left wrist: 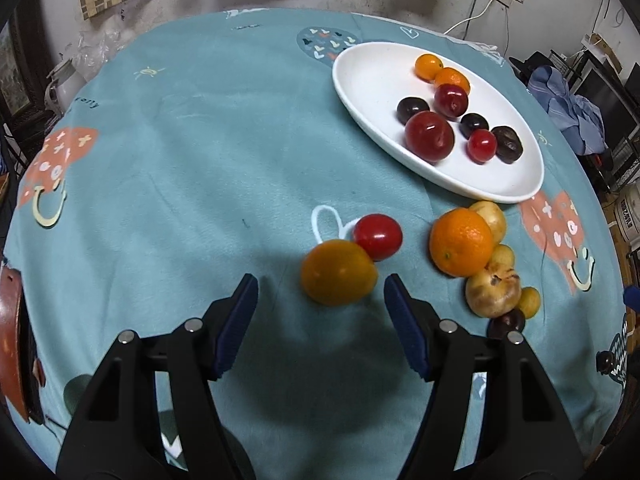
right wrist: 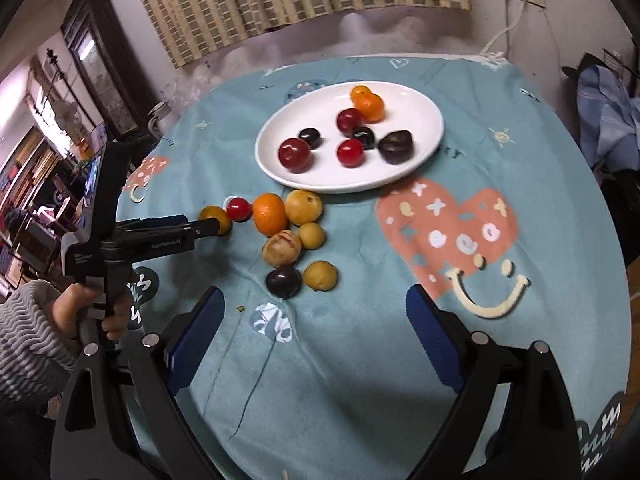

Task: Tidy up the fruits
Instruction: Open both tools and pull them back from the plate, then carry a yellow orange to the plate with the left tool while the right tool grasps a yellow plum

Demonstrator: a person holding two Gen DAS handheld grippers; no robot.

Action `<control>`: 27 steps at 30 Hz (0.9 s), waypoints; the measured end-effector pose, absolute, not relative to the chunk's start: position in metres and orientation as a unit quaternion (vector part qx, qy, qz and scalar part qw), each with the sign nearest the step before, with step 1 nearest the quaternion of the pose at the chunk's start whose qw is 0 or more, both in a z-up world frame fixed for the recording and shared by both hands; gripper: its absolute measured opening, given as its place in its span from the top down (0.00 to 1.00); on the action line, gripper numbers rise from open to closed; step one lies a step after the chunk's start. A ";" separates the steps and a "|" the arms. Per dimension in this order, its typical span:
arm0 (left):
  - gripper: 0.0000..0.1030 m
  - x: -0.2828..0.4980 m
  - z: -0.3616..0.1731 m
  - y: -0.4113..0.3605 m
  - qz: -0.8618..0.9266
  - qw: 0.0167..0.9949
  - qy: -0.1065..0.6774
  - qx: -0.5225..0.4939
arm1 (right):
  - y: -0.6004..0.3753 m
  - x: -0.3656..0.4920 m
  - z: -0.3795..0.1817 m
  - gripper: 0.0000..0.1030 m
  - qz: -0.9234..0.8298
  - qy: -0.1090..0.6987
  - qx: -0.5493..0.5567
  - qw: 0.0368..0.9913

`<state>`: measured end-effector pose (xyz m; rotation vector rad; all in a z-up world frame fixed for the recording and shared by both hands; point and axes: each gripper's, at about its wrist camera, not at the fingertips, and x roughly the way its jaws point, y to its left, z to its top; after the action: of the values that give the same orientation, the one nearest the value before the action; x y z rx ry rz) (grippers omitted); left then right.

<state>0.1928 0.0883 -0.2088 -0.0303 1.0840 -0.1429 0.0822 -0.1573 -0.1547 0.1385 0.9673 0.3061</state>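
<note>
A white oval plate (left wrist: 360, 80) (right wrist: 272, 160) holds two small oranges, red plums and dark plums. Loose fruit lies in front of it on the teal cloth: a yellow-orange fruit (left wrist: 338, 272) (right wrist: 214, 218), a red plum (left wrist: 378, 237) (right wrist: 239, 208), an orange (left wrist: 460, 240) (right wrist: 270, 213), several yellow fruits and a dark plum (right wrist: 283, 282). My left gripper (left wrist: 320, 280) (right wrist: 218, 226) is open, its tips on either side of the yellow-orange fruit without touching it. My right gripper (right wrist: 315, 291) stands wide open with nothing between its pads, just short of the dark plum and a yellow fruit (right wrist: 320, 276).
A hand (right wrist: 76, 312) in a grey striped sleeve holds the left gripper, which carries a phone (right wrist: 96, 184). The round table ends at the wall behind the plate. Clothes (right wrist: 608, 120) are heaped at the right. A brown object (left wrist: 10, 340) lies at the cloth's left edge.
</note>
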 end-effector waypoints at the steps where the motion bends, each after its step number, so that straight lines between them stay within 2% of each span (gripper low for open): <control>1: 0.35 0.196 -0.211 0.089 -0.067 0.853 0.517 -0.015 | -0.160 0.081 -0.156 0.11 0.143 0.466 0.069 0.871; 10: 0.38 0.205 -0.223 0.078 -0.074 0.851 0.521 0.009 | -0.162 0.074 -0.159 0.11 0.132 0.470 0.068 0.870; 12: 0.43 0.205 -0.225 0.080 -0.072 0.851 0.520 0.006 | -0.159 0.074 -0.159 0.11 0.135 0.468 0.062 0.871; 13: 0.56 0.204 -0.223 0.081 -0.077 0.853 0.516 0.001 | -0.157 0.074 -0.159 0.11 0.137 0.468 0.055 0.872; 19: 0.58 0.185 -0.206 0.089 -0.081 0.856 0.510 -0.021 | -0.141 0.086 -0.166 0.11 0.158 0.465 0.021 0.871; 20: 0.58 0.180 -0.204 0.090 -0.083 0.856 0.509 -0.024 | -0.137 0.089 -0.168 0.13 0.164 0.463 0.012 0.871; 21: 0.58 0.173 -0.201 0.091 -0.085 0.855 0.510 -0.028 | -0.133 0.093 -0.172 0.22 0.173 0.464 0.005 0.869; 22: 0.58 0.168 -0.201 0.091 -0.087 0.854 0.512 -0.029 | -0.129 0.099 -0.177 0.26 0.182 0.471 0.002 0.863; 24: 0.58 0.157 -0.200 0.091 -0.090 0.852 0.515 -0.031 | -0.125 0.108 -0.187 0.41 0.193 0.481 0.002 0.855; 27: 0.58 0.142 -0.204 0.091 -0.092 0.846 0.524 -0.032 | -0.122 0.118 -0.199 0.50 0.196 0.492 -0.002 0.848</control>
<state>0.1417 0.0905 -0.2036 -0.0682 1.1047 -0.1933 0.1182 -0.1221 -0.1985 -0.0045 1.0374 0.4137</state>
